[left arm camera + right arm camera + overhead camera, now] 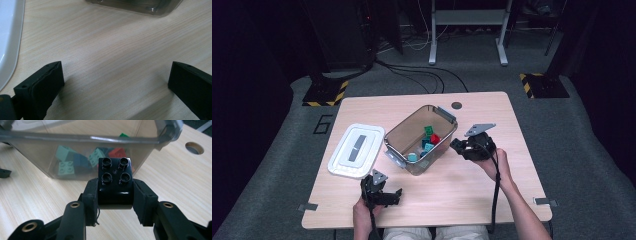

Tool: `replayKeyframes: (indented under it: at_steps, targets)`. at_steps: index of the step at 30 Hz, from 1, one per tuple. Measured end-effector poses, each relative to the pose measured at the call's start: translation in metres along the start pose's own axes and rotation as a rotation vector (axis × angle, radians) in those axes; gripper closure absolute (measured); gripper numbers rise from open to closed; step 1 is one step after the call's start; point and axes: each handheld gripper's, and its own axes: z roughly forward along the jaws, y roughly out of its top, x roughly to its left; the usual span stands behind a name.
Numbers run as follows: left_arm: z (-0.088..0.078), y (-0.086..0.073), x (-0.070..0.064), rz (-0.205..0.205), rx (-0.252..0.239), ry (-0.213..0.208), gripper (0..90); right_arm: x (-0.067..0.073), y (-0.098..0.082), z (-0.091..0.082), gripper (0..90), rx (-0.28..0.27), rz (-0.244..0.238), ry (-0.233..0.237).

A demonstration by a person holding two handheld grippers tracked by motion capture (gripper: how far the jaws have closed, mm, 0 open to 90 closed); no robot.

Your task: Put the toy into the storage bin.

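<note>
- Right hand-held gripper [115, 195] at centre frame of its own view, clamped on a black brick [115, 180], studs facing the camera, pads pressing both sides.
- High view: that right hand-held gripper [458, 145] sits right of centre, just beside the bin [398, 137], brick too small to make out there.
- Bin is clear plastic, mid-frame on the desk [492, 112], with green, teal and red bricks [430, 136] inside.
- Left hand-held gripper [396, 195] at lower left of centre, jaws spread wide over bare desk, nothing between them.
- White lid [356, 150] lies left of the bin, close beside it.
</note>
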Motion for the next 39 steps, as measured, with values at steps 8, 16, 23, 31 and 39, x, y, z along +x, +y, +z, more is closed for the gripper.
replayKeyframes:
  at_steps: [8, 16, 23, 31, 39]
  targets:
    - [0.0, 0.0, 0.0, 0.0, 0.0, 0.0, 0.1, -0.001, 0.016, -0.013, 58.6, -0.015, -0.011, -0.015]
    - [0.0, 0.0, 0.0, -0.001, 0.0, 0.0, 0.1, -0.005, 0.032, -0.019, 58.6, -0.037, -0.032, -0.027]
    - [0.0, 0.0, 0.0, 0.0, 0.0, 0.0, 0.1, -0.008, 0.053, -0.015, 58.5, -0.043, -0.048, -0.027]
    - [0.0, 0.0, 0.0, 0.0, 0.0, -0.001, 0.1, -0.011, 0.078, 0.003, 58.5, -0.022, -0.061, -0.027]
    - [0.0, 0.0, 0.0, 0.0, 0.0, 0.0, 0.1, -0.015, 0.092, 0.03, 58.6, 0.026, -0.062, -0.036]
